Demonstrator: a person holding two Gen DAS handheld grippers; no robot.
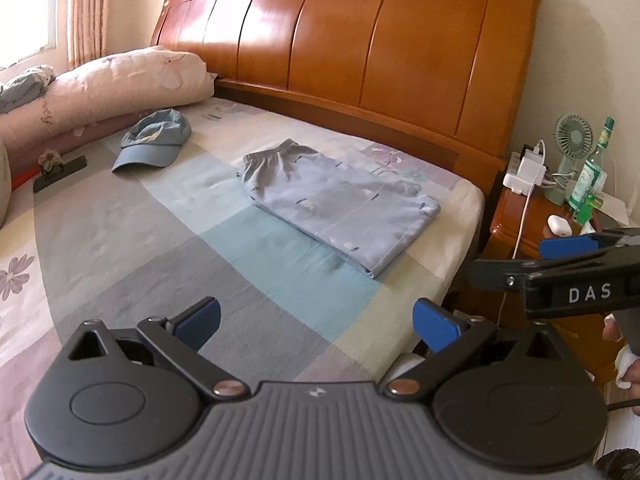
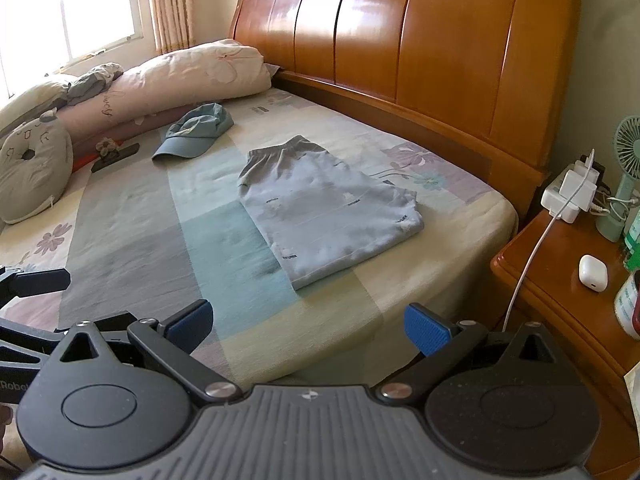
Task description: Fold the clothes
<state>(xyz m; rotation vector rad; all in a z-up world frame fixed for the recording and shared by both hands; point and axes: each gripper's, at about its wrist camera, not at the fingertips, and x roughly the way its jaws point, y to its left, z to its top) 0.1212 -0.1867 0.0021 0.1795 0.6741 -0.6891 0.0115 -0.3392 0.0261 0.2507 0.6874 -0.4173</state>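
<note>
A pale blue printed garment (image 1: pixel 340 204) (image 2: pixel 324 212) lies folded into a flat rectangle on the patchwork bed sheet (image 1: pixel 168 240) (image 2: pixel 132 264), its grey waistband toward the headboard. My left gripper (image 1: pixel 316 326) hovers open over the bed's near edge, well short of the garment, nothing between its blue pads. My right gripper (image 2: pixel 308 326) is open too, held back from the garment over the same edge. In the left wrist view the right gripper's fingers (image 1: pixel 568 246) show at the far right; in the right wrist view the left gripper's finger (image 2: pixel 36 282) shows at the left.
A blue cap (image 1: pixel 154 144) (image 2: pixel 196 132) lies beyond the garment, near rolled quilts and pillows (image 1: pixel 120 84) (image 2: pixel 180 76). A wooden headboard (image 1: pixel 360 40) backs the bed. The nightstand (image 2: pixel 560 280) at right holds a power strip, cable, fan, bottle and white earbud case (image 2: pixel 593 273).
</note>
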